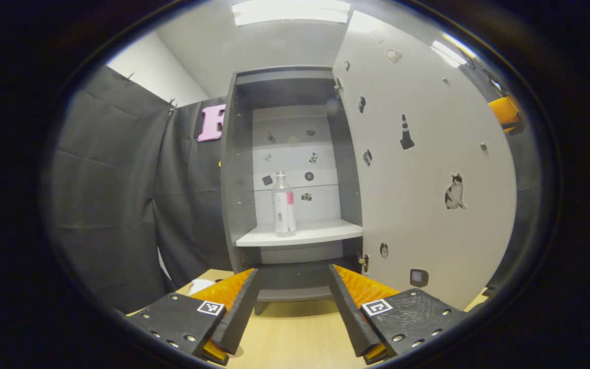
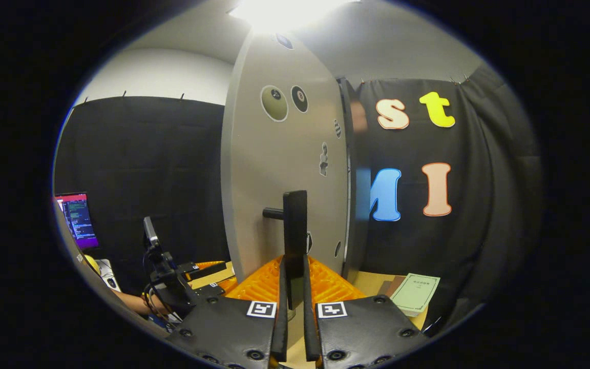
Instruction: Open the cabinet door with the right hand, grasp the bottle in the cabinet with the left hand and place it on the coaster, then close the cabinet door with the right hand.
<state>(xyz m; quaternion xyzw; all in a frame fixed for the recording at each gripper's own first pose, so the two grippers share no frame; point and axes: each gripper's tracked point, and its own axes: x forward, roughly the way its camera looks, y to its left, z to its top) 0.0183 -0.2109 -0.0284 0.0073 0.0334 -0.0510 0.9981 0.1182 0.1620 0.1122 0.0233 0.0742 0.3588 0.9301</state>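
At frame centre the bottle [image 1: 283, 204] is flanked by clear shelf [image 1: 320, 233], left tongs [image 1: 293, 306] spread apart, right tongs [image 2: 293, 302] clamped on the door handle [image 2: 294, 241].

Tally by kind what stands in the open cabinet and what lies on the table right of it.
Bottle: 1, upright on the cabinet shelf
Booklet: 1, flat on the table
Total: 2

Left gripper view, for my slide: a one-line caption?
Open left gripper faces bottle on shelf behind open cabinet door.
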